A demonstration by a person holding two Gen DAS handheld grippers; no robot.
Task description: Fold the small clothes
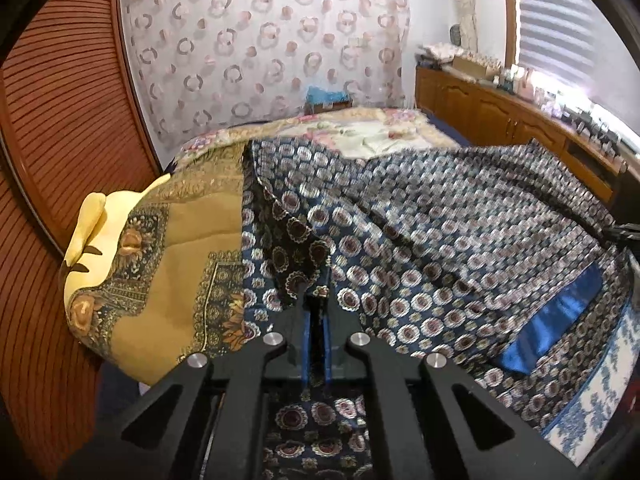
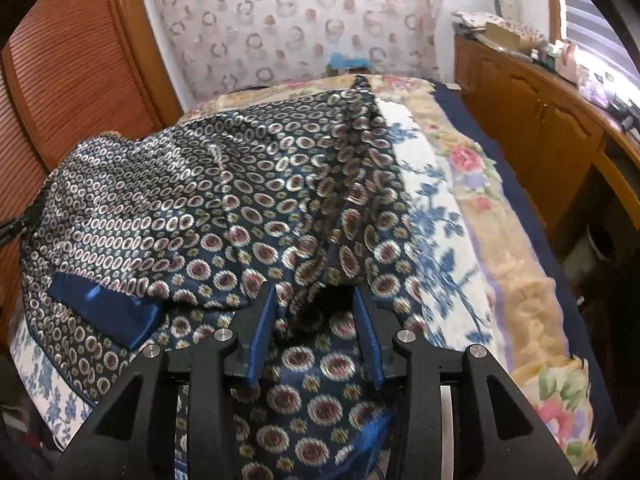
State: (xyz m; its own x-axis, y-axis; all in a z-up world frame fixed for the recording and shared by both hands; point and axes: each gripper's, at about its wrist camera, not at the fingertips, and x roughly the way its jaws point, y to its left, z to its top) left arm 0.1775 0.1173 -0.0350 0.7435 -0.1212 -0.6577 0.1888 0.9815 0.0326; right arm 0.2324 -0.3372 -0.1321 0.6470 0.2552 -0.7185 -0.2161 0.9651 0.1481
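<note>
A dark blue garment patterned with round medallions, with a shiny blue satin band, lies spread over the bed. My left gripper is shut on a fold of its edge, which rises between the blue pads. In the right wrist view the same garment fills the left and middle, its satin band at lower left. My right gripper is open, its blue pads wide apart, with bunched cloth lying between them.
The bed carries a blue-and-white floral sheet and a floral blanket. A mustard patterned cushion lies at the left. A louvred wooden wardrobe stands left, a cluttered wooden cabinet right, a patterned curtain behind.
</note>
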